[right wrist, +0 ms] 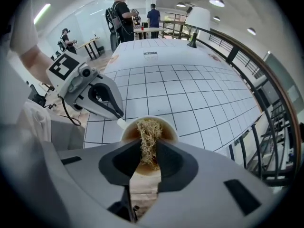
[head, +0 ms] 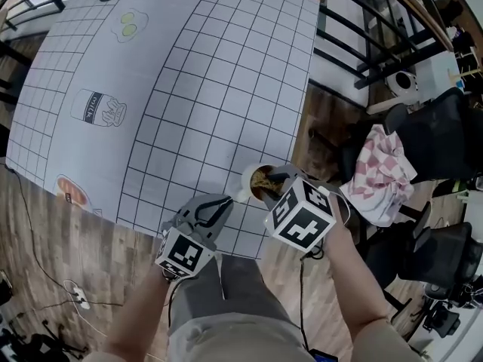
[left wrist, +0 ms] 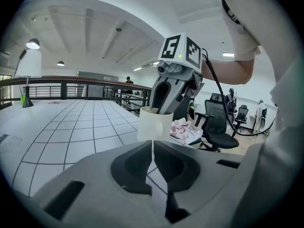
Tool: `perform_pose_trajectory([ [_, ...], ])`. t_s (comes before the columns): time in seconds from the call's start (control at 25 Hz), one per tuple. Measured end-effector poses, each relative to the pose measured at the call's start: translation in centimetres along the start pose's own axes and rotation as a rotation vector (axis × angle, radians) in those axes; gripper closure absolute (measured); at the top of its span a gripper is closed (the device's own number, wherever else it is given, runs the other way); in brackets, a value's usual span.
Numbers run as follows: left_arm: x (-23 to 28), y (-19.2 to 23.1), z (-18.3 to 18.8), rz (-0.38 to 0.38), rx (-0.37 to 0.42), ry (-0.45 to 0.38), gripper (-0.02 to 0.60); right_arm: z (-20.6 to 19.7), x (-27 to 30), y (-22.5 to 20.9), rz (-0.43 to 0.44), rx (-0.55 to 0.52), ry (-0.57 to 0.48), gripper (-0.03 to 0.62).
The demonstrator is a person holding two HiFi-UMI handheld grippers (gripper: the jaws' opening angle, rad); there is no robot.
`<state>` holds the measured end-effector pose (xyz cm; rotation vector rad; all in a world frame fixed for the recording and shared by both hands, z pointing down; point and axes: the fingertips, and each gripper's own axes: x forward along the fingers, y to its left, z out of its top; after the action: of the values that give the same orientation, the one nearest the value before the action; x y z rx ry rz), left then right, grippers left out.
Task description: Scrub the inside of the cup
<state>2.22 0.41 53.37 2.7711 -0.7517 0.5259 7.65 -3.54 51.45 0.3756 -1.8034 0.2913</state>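
A white cup (head: 249, 178) stands at the near edge of the table (head: 189, 89), which wears a gridded cloth. My left gripper (head: 226, 200) reaches it from the left, shut on the cup's thin white handle (left wrist: 152, 147). The right gripper (head: 266, 181) points steeply down into the cup, shut on a wad of tan fibrous scrubber (right wrist: 148, 136). In the right gripper view the scrubber hangs inside the brown-stained cup (right wrist: 172, 128), and the left gripper (right wrist: 118, 115) sits at the rim's left. From the left gripper view the right gripper (left wrist: 159, 109) dips into the cup (left wrist: 154, 125).
A pink checked cloth (head: 377, 173) lies on a black chair right of the table. Dark railing (head: 362, 29) runs along the table's right side. A white lamp (right wrist: 197, 23) stands at the table's far end. People stand in the distance (right wrist: 121, 11). Wooden floor lies below.
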Motion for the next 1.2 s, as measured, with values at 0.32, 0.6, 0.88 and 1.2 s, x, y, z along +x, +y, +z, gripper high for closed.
perform_pose_trajectory([
  [0.32, 0.7, -0.6, 0.7, -0.024, 0.041, -0.015, 0.557, -0.2, -0.4, -0.1, 0.065, 0.113, -0.055, 0.502],
  [0.6, 0.6, -1.6, 1.1, -0.143, 0.057, -0.006, 0.453, -0.5, -0.5, -0.3, 0.062, 0.154, -0.079, 0.502],
  [0.88, 2.1, -1.8, 2.3, -0.093, 0.074, -0.029, 0.520, 0.0, -0.3, 0.2, 0.047, 0.110, -0.064, 0.502],
  [1.2, 2.2, -1.7, 2.0, -0.087, 0.035, -0.003, 0.522, -0.2, -1.5, 0.1, 0.099, 0.198, -0.148, 0.505],
])
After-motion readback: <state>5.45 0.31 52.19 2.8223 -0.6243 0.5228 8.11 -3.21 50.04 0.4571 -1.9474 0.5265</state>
